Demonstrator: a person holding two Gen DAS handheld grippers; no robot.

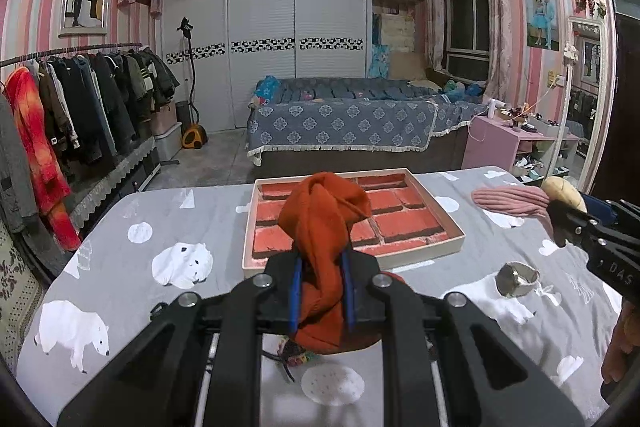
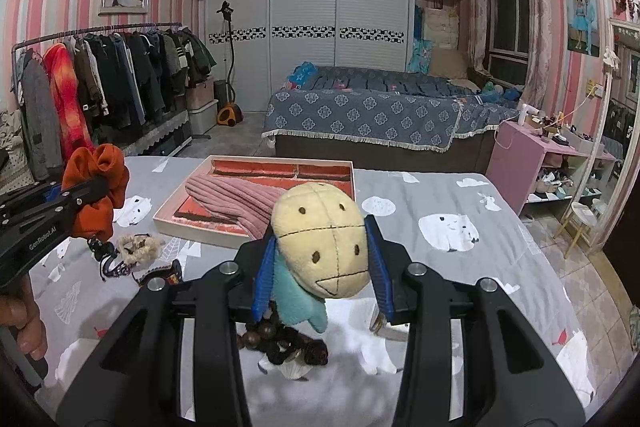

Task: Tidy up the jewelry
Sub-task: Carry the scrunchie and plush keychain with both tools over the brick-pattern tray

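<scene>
Left claw (image 1: pixel 322 293) clamped an orange knitted scrunchie (image 1: pixel 322 227), blocking the brick-lined shallow tray (image 1: pixel 440 215) mid-frame; right claw (image 2: pixel 322 267) gripped a cream plush toy (image 2: pixel 322 243).

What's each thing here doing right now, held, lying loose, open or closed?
Left gripper: shut on orange scrunchie.
Right gripper: shut on plush toy.
Pink knit piece: trailing over tray edge.
Tray: open, lidless.
Wooden bead bracelet: loose on table.

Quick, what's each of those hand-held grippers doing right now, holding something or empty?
Left hand-held gripper: closed on the orange scrunchie.
Right hand-held gripper: closed on the plush toy attached to a pink scrunchie.
</scene>
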